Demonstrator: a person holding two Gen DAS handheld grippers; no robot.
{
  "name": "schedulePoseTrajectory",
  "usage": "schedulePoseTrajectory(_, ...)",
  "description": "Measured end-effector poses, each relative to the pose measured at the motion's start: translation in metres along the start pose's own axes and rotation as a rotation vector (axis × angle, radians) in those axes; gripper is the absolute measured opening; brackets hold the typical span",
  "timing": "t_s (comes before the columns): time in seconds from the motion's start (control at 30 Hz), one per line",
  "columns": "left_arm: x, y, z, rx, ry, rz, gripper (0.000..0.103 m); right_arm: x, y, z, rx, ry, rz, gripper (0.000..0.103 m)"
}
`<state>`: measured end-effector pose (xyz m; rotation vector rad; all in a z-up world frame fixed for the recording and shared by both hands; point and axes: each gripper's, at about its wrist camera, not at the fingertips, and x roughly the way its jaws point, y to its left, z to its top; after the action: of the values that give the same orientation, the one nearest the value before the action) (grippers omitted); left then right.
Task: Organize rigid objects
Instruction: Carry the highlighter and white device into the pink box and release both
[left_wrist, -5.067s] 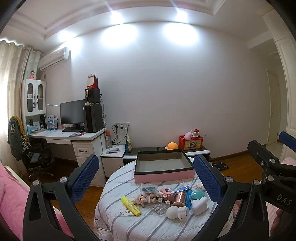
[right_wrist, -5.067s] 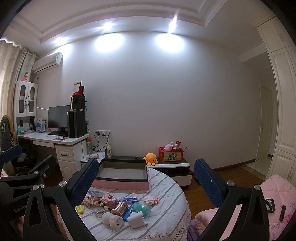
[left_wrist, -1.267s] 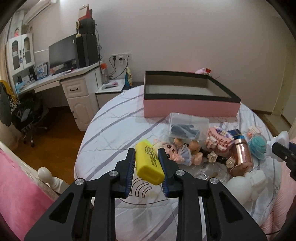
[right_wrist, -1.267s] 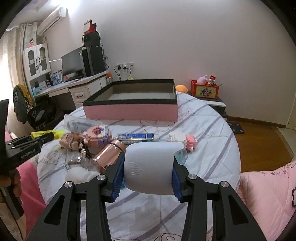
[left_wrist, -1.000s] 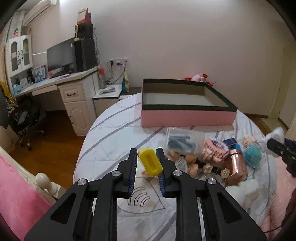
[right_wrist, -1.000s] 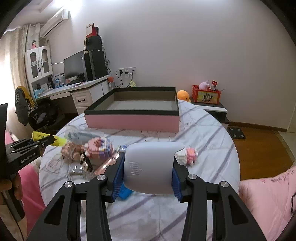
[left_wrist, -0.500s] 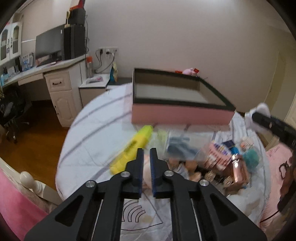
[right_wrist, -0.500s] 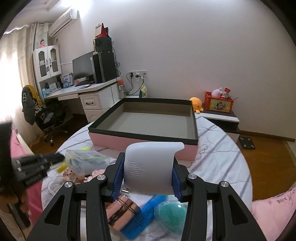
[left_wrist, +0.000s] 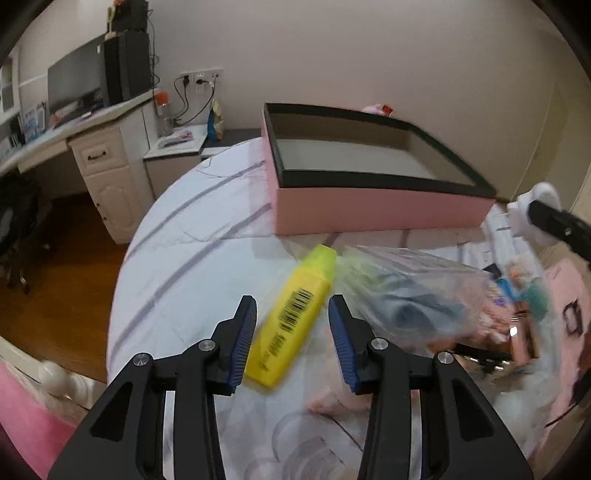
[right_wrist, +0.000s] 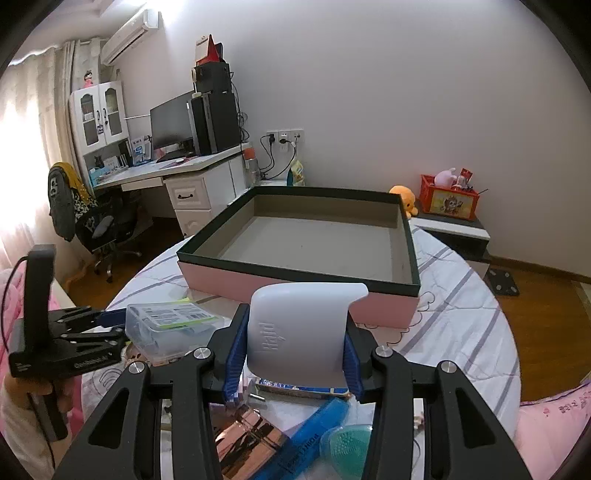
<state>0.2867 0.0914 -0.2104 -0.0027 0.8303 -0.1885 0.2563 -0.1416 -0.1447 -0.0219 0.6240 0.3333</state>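
Note:
A pink box with a black rim (left_wrist: 369, 199) stands open and empty at the far side of the round table; it also shows in the right wrist view (right_wrist: 306, 273). My left gripper (left_wrist: 291, 325) is open, its fingers either side of a yellow highlighter (left_wrist: 295, 314) that lies tilted and touches neither pad. My right gripper (right_wrist: 295, 347) is shut on a white rounded plastic object (right_wrist: 299, 328), held above the table in front of the box.
A clear plastic case (right_wrist: 166, 325) lies left of the right gripper. A copper cylinder (right_wrist: 247, 439), a blue pack (right_wrist: 314, 435) and a teal brush (right_wrist: 343, 443) lie below it. A desk (right_wrist: 166, 177) and office chair (right_wrist: 96, 225) stand at the left.
My left gripper shut on the highlighter and lifted it, then lost it and has now opened around it. My right gripper carried the white object up and toward the pink box.

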Motion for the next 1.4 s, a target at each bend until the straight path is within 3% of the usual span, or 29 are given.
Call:
schedulePoseTrajectory(0.1, 0.013, 0.005, 0.009, 0.005, 0.040, -0.035, 0.044, 0.007, -0.002, 0.003, 0.005, 0.013, 0.008, 0.045)
schedulePoseTrajectory(0.2, 0.030, 0.004, 0.012, 0.013, 0.071, -0.022, 0.041, 0.012, -0.003, 0.006, 0.004, 0.022, 0.008, 0.045)
schedulePoseTrajectory(0.27, 0.032, -0.001, 0.014, 0.047, 0.066, 0.002, 0.030, 0.015, -0.004, 0.009, 0.001, 0.021, 0.011, 0.045)
schedulePoseTrajectory(0.3, 0.033, -0.003, 0.014, 0.065, 0.060, 0.023, 0.015, 0.016, -0.004, 0.011, -0.003, 0.023, 0.010, 0.045)
schedulePoseTrajectory(0.57, 0.007, -0.002, 0.021, 0.029, -0.025, 0.047, 0.015, 0.023, -0.001, 0.023, -0.034, 0.019, 0.022, 0.045)
schedulePoseTrajectory(0.77, -0.018, -0.010, 0.064, 0.058, -0.107, 0.051, 0.015, 0.041, -0.005, 0.047, -0.045, 0.024, 0.007, 0.045)
schedulePoseTrajectory(0.87, -0.016, -0.027, 0.091, 0.090, -0.120, 0.007, 0.015, 0.063, -0.011, 0.059, -0.035, 0.053, -0.003, 0.045)
schedulePoseTrajectory(1.07, 0.028, -0.071, 0.130, 0.167, -0.035, -0.061, 0.015, 0.105, -0.026, 0.069, -0.015, 0.137, -0.037, 0.046)
schedulePoseTrajectory(1.27, 0.077, -0.082, 0.142, 0.155, 0.068, -0.056, 0.015, 0.137, -0.042, 0.064, 0.026, 0.227, -0.041, 0.046)
schedulePoseTrajectory(1.33, 0.086, -0.082, 0.143, 0.156, 0.088, -0.040, 0.016, 0.137, -0.046, 0.063, 0.038, 0.219, -0.035, 0.046)
schedulePoseTrajectory(1.4, 0.086, -0.081, 0.142, 0.150, 0.092, -0.029, 0.026, 0.136, -0.048, 0.064, 0.042, 0.216, -0.038, 0.050)
